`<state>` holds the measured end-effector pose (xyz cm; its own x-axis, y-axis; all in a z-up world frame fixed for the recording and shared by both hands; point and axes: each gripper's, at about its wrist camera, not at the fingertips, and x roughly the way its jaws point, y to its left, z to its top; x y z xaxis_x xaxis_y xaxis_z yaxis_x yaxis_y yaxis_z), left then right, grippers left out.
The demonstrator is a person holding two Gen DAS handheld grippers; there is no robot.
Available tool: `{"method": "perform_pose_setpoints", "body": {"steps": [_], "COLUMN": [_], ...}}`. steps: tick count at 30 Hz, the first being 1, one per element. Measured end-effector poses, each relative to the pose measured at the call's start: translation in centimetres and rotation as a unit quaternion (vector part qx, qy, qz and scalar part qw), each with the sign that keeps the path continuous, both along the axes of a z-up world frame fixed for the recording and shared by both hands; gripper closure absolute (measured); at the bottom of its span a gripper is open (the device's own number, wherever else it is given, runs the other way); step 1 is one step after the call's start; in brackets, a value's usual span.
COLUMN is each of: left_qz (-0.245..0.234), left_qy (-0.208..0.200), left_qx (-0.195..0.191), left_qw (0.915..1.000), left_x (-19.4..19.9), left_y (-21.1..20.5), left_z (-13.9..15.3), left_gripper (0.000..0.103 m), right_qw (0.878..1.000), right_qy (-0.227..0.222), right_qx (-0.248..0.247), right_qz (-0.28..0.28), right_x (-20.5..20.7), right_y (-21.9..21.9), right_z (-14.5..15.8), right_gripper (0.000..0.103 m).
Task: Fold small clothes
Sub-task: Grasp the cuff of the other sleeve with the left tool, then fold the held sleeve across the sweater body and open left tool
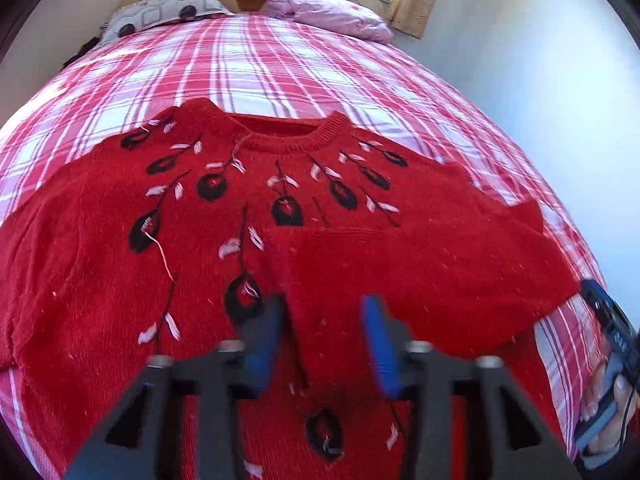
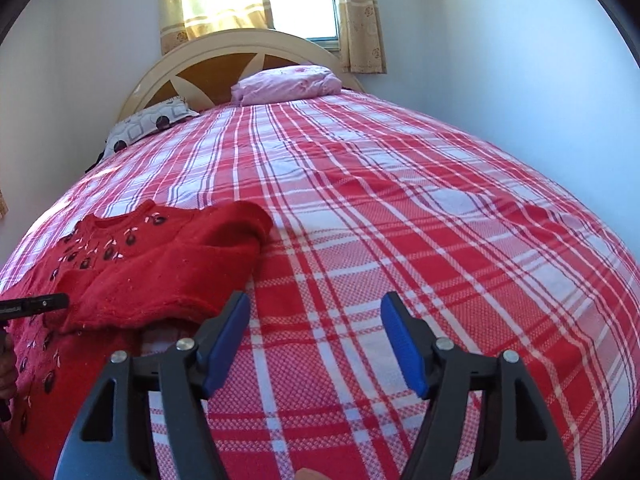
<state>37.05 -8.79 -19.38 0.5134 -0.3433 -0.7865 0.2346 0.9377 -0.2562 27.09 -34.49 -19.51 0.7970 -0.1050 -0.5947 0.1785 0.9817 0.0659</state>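
A red sweater [image 1: 120, 248] lies flat on the checked bedspread [image 1: 280, 64], near the foot of the bed. It has black and white flowers sewn on the front. One sleeve [image 1: 432, 264] is folded in over the chest.

The left gripper [image 1: 324, 340] hangs just over that folded sleeve. Its blue pads stand a little apart. I cannot tell if they pinch any wool, because the picture is blurry there. The right gripper [image 2: 316, 340] is wide open with nothing in it. Under it is only bedspread.

What could go wrong? The wool is thick and fuzzy, so the left gripper might grab two layers at once. Then the body of the sweater would lift with the sleeve and the fold would come out crooked. A loose white thread [image 1: 160, 252] hangs from one flower, and a pad could snag it and pull it longer. The soft bedspread could bunch up under the sweater too.

The left wrist view shows the whole front, the collar [image 1: 280, 136], and the person's hand [image 1: 608, 412] holding the other tool at the right edge. The right wrist view misses most of that. But it shows the curtains [image 2: 360, 16], the bright window, and how the sleeve edge [image 2: 168, 312] lifts a bit off the bed.
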Motion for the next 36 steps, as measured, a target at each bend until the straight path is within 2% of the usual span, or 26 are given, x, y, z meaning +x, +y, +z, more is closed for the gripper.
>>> {"method": "perform_pose_setpoints", "body": {"steps": [1, 2, 4, 9, 15, 18, 22, 31, 36], "left_qz": [0.007, 0.007, 0.0, 0.005, 0.045, 0.065, 0.093, 0.128, 0.146], "left_qy": [0.003, 0.008, -0.001, -0.057, -0.1, -0.117, -0.11, -0.045, -0.022], "left_qx": [0.001, -0.006, -0.025, -0.05, -0.098, -0.097, -0.089, -0.078, -0.086], "left_qw": [1.0, 0.9999, 0.9997, 0.9971, 0.9892, 0.9862, 0.9856, 0.9877, 0.9853], "left_x": [0.3, 0.5, 0.6, 0.0, -0.3, -0.4, -0.1, -0.6, -1.3], "left_y": [0.1, 0.2, 0.5, 2.2, 7.1, 9.6, 12.6, 15.6, 17.1], "left_z": [0.0, 0.1, 1.1, 5.8, 11.2, 12.4, 11.5, 4.8, 2.6], "left_gripper": [0.091, 0.096, 0.096, 0.097, 0.097, 0.097, 0.097, 0.097, 0.097], "right_qw": [1.0, 1.0, 1.0, 1.0, 0.999, 0.999, 0.999, 0.999, 0.999], "right_qy": [0.002, 0.004, 0.011, 0.02, 0.024, 0.027, 0.029, 0.038, 0.042], "right_qx": [-0.006, -0.008, -0.006, 0.003, -0.017, -0.021, -0.022, -0.031, -0.029], "right_qz": [-0.001, -0.001, -0.002, -0.012, -0.014, -0.015, -0.016, -0.015, -0.016], "right_x": [0.1, -0.1, 0.3, 0.5, 0.7, 0.7, 0.8, 1.2, 1.2], "right_y": [0.3, -0.2, -0.2, -0.8, -0.3, -0.2, -0.1, 0.2, 0.1], "right_z": [-0.2, -0.5, -1.0, -1.7, -1.9, -1.9, -2.0, -2.2, -2.3], "right_gripper": [0.031, 0.031, 0.031, 0.031, 0.03, 0.03, 0.03, 0.03, 0.03]}}
